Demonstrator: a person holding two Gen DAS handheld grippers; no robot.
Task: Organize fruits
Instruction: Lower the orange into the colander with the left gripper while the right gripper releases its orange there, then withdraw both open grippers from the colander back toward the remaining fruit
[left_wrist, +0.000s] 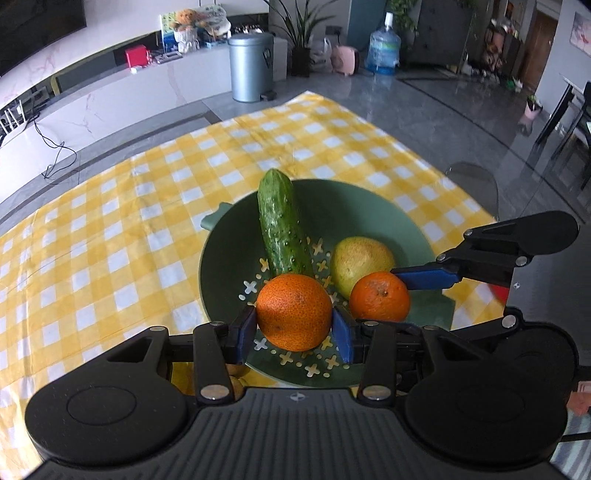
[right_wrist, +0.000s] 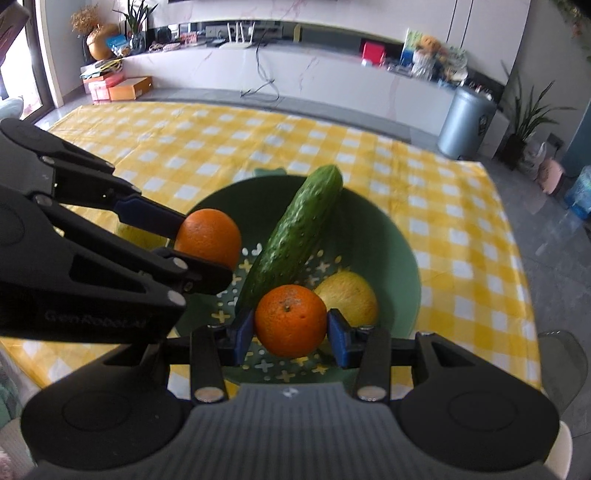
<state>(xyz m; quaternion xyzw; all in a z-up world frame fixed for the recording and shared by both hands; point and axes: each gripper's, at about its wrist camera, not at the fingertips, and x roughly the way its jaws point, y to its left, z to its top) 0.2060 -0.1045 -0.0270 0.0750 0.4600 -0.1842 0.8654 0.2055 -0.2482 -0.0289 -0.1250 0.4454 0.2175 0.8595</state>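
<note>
A green perforated bowl (left_wrist: 369, 206) (right_wrist: 399, 258) stands on the checked cloth. In it lie a cucumber (left_wrist: 282, 225) (right_wrist: 295, 236) and a yellow-green pear (left_wrist: 364, 258) (right_wrist: 351, 295). My left gripper (left_wrist: 294, 326) (right_wrist: 207, 240) is shut on a large orange (left_wrist: 293, 310) (right_wrist: 210, 234) over the bowl's near side. My right gripper (right_wrist: 290, 334) is shut on a smaller orange (right_wrist: 290, 319) (left_wrist: 380, 297) just beside the pear; in the left wrist view one of its blue fingers (left_wrist: 424, 278) reaches in from the right. Whether either orange touches the bowl's bottom I cannot tell.
A yellow-and-white checked cloth (left_wrist: 129, 221) (right_wrist: 461, 221) covers the table. Small brown fruits (left_wrist: 236, 373) peek out under my left gripper, and something red (left_wrist: 498, 293) lies right of the bowl. Beyond the table's far edge, a grey bin (left_wrist: 251, 66) stands on the floor.
</note>
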